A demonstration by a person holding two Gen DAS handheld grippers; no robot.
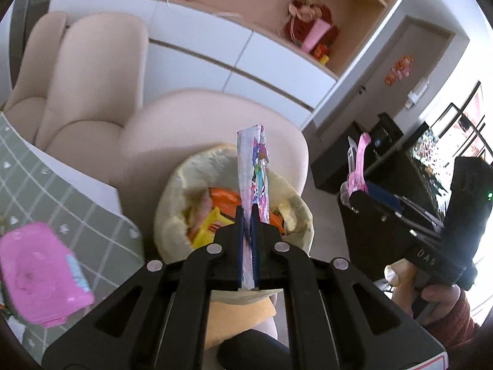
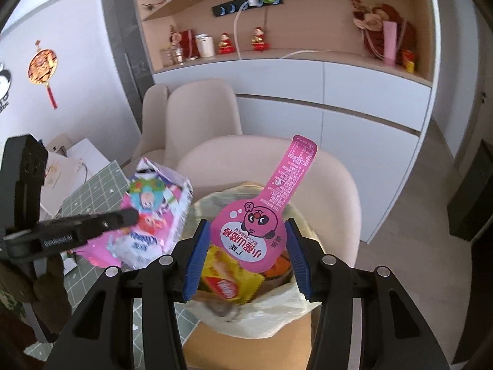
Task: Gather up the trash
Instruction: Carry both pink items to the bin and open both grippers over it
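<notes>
hidden: bin body under the bag not visible; lower trash in the bag is a jumble, hard to sort; pink pack (image 1: pixel 43 271) on the worktop (image 1: pixel 92 215) is blurred and cut by the frame edge
left gripper (image 1: pixel 248 215): jaws together, clamped on the flattened carton (image 1: pixel 252 166), seen edge-on, sticking up past the tips
flattened carton look: glossy printed card, cartoon faces, pink, white and purple; broad face shows in the right wrist view (image 2: pixel 157 215)
right gripper (image 2: pixel 248 240): jaws spread wide, pads pressing both sides of the pink jelly lid (image 2: pixel 249 234)
pink jelly lid look: thin round foil film, long pull tab pointing up, cartoon face, printed text
trash bag (image 2: pixel 277 308): pale yellow crinkly plastic, mouth open, directly under both grippers; yellow wrapper (image 2: pixel 228 280) and orange wrapper (image 1: pixel 225 199) inside
surroundings: beige padded chair (image 2: pixel 339 178) behind bag; green grid cloth on worktop
person: hand (image 1: pixel 437 296) with red knit sleeve on right gripper's handle
</notes>
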